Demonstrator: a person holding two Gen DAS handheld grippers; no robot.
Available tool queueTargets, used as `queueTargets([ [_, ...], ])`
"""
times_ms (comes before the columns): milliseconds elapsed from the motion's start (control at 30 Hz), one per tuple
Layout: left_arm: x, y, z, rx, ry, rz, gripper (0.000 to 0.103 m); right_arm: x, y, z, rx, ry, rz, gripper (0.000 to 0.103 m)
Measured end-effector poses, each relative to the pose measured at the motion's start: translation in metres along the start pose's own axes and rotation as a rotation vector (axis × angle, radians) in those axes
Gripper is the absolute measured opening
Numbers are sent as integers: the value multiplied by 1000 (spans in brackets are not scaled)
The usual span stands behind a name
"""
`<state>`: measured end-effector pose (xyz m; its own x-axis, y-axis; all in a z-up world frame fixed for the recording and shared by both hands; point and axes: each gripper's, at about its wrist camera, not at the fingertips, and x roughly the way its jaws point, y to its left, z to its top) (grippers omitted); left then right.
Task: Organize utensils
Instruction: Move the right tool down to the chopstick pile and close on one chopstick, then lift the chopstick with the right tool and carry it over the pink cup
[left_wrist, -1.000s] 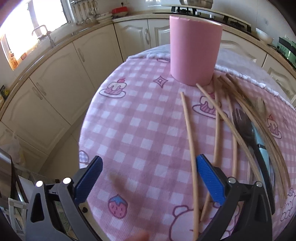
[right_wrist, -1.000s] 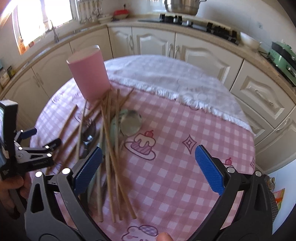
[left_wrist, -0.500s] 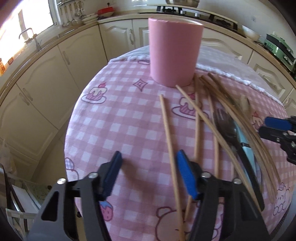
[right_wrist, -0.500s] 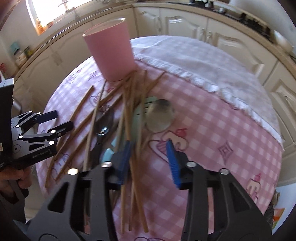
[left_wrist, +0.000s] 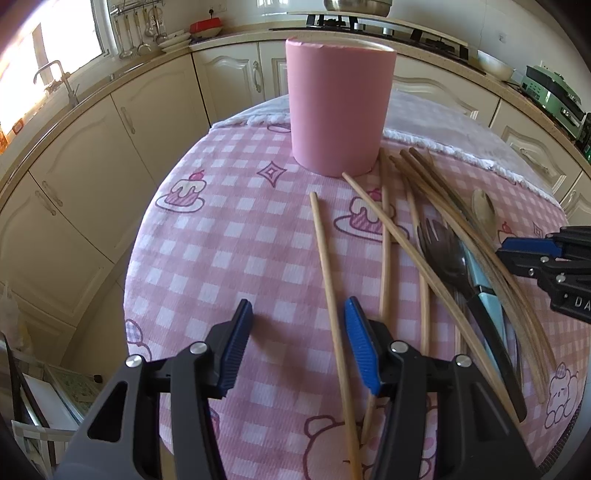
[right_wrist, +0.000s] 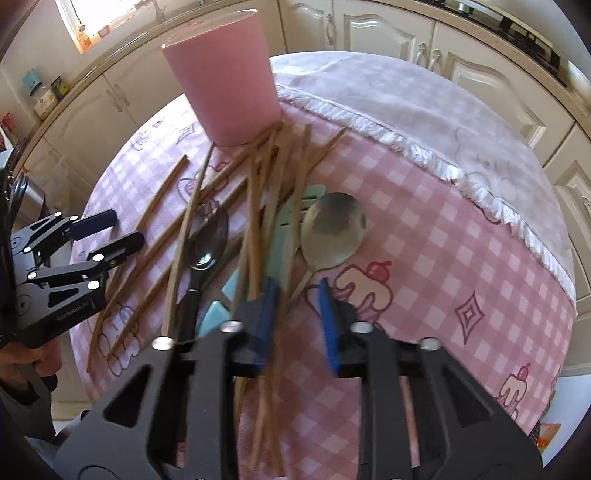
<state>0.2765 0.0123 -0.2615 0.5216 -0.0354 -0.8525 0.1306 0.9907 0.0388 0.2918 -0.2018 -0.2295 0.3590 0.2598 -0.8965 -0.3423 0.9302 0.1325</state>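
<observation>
A pink cup (left_wrist: 340, 107) stands upright at the far side of the round table; it also shows in the right wrist view (right_wrist: 225, 74). Several wooden chopsticks (left_wrist: 384, 236) lie fanned out in front of it, mixed with a dark spoon (right_wrist: 205, 240), a silver spoon (right_wrist: 332, 230) and a light blue utensil (right_wrist: 295, 221). My left gripper (left_wrist: 297, 343) is partly open and empty, low over the cloth, with one chopstick (left_wrist: 328, 280) lying between its fingers. My right gripper (right_wrist: 295, 314) is narrowly open, empty, just above the chopstick pile.
The table has a pink checked cloth (left_wrist: 221, 240) with a white fringed cloth (right_wrist: 406, 122) at the back. Cream kitchen cabinets (left_wrist: 92, 147) and a counter curve around behind. The table edge drops off on the left.
Both grippers have narrowed from wide open. The left one has moved forward over the loose chopstick. The right one has moved down and forward onto the chopstick pile.
</observation>
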Motion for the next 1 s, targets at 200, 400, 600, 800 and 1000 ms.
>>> queueTargets([
  [200, 2, 1, 3, 3, 4, -9, 51, 3, 1, 13, 9, 8, 18, 11],
  [400, 4, 0, 9, 23, 6, -36, 34, 10, -2, 22, 1, 40, 51, 9],
  [600, 3, -4, 12, 52, 6, -92, 5, 9, -11, 21, 34, 42, 87, 6],
  [800, 3, -3, 10, 38, 12, -112, 5, 11, -17, 25, 65, 53, 92, 7],
  [1000, 5, -11, 12, 81, 11, -69, 6, 15, -14, 33, 25, 67, 93, 6],
])
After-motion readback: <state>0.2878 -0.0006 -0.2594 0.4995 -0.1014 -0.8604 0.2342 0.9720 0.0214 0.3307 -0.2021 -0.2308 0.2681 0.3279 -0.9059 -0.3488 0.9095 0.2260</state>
